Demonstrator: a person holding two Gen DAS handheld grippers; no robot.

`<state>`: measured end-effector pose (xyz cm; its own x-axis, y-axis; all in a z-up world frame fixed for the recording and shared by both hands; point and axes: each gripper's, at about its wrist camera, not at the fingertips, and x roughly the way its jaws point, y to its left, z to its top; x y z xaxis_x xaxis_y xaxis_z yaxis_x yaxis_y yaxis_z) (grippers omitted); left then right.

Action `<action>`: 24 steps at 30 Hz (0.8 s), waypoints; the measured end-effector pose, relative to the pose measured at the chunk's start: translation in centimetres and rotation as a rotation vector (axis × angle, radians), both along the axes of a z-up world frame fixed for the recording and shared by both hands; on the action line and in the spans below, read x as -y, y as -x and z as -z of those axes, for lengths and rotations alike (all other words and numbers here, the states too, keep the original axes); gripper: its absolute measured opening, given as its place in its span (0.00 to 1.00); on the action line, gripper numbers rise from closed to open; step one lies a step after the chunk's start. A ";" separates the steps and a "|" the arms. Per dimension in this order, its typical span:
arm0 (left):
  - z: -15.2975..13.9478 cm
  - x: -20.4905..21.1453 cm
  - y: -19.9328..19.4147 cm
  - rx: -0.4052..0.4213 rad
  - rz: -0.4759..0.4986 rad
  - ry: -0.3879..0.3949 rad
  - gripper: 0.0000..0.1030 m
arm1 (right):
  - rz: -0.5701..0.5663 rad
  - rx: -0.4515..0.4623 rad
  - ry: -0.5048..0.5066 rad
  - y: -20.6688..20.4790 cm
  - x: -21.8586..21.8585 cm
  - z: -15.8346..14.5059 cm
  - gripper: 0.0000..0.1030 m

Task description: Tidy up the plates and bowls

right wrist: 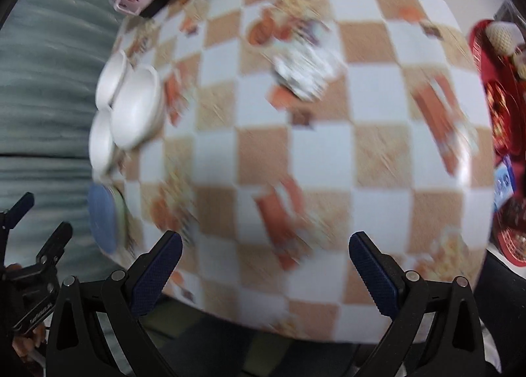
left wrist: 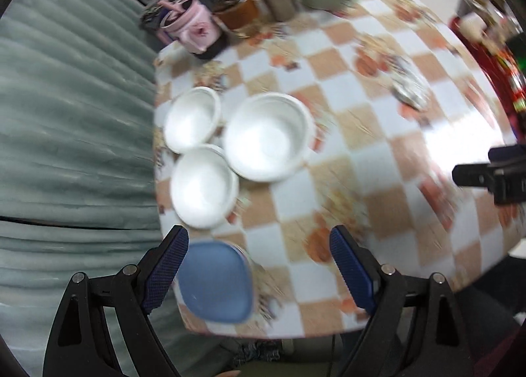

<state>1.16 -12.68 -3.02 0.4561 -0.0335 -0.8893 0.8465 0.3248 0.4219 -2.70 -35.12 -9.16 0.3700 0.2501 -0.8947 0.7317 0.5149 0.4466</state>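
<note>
Three white bowls stand together at the left edge of the checkered table (left wrist: 355, 133): a large bowl (left wrist: 268, 137), a small bowl (left wrist: 192, 119) behind it to the left and another small bowl (left wrist: 203, 186) in front. A blue plate (left wrist: 217, 281) lies on a stack near the table's front corner. My left gripper (left wrist: 259, 265) hangs open above that corner, with the blue plate just inside its left finger (left wrist: 167, 268) and nothing gripped. In the right wrist view the bowls (right wrist: 136, 107) and the blue plate (right wrist: 103, 219) sit far left. My right gripper (right wrist: 266, 273) is open over bare tablecloth.
A pink cup (left wrist: 194, 28), jars and a potted plant (left wrist: 236, 5) crowd the table's far end. A crumpled silver wrapper (left wrist: 411, 87) lies mid-table. Red trays with items (right wrist: 503, 107) line the right side. A grey-green sofa (left wrist: 72, 114) runs along the left.
</note>
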 end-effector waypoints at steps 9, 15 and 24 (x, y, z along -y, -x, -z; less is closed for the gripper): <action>1.9 -1.9 -5.8 -0.022 -0.018 -0.017 0.87 | 0.017 0.012 -0.045 -13.5 -1.0 3.0 0.99; 2.6 -4.4 -7.8 -0.044 -0.025 -0.038 0.87 | 0.063 -0.031 -0.074 -18.6 -1.4 6.3 0.98; 3.1 -3.0 -9.4 -0.073 -0.030 -0.007 0.87 | -0.003 -0.066 -0.060 -18.2 -1.8 6.9 0.15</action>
<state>10.52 -9.71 -6.08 0.3909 -0.0140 -0.9203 0.8648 0.3479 0.3620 15.47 -33.32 -16.10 0.3099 0.3046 -0.9007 0.7592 0.4910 0.4273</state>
